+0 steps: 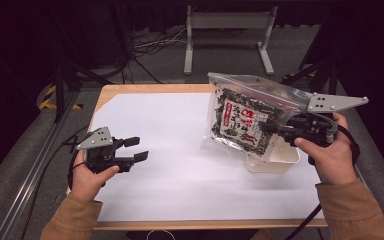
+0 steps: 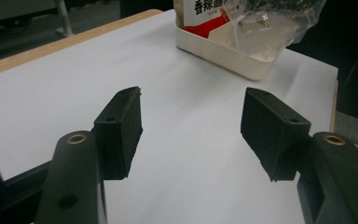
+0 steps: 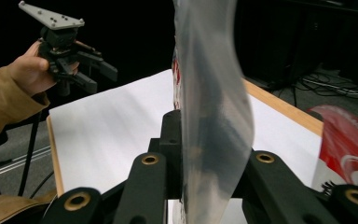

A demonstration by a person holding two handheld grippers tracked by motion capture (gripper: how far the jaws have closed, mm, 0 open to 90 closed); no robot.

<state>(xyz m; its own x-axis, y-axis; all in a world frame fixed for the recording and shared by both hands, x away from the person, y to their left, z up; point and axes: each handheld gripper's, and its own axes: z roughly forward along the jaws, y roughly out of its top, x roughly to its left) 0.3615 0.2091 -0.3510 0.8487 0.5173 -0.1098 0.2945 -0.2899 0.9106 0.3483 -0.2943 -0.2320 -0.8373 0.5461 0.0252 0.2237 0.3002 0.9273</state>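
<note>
Clear, glossy plastic forms the seaweed snack bag (image 1: 242, 117), which is held up at the right of the high view, its lower corner hanging just above or inside a shallow cream-white plastic tray (image 1: 275, 159); whether it touches the tray cannot be told. The bag is flat and crinkled, with a sealed top strip, dark flaky contents and a white label printed in red and black. It is pinched at its right edge by the right tongs (image 1: 275, 129), whose black jaws are closed on the thin film, as seen edge-on in the right gripper view (image 3: 209, 140).

The left tongs (image 1: 132, 150) are held at the lower left of the high view, above the white paper sheet (image 1: 170, 150) that covers the pale wooden worktop (image 1: 130, 90). Their blocky, matte black jaws stand well apart with nothing between them, and the tray with the bag is seen far ahead in the left gripper view (image 2: 223, 51).

As a judgement, the bag has been lifted and is either being placed into the tray or taken from it; the release or carry-off is still left to do, and the free tongs are not yet engaged.
</note>
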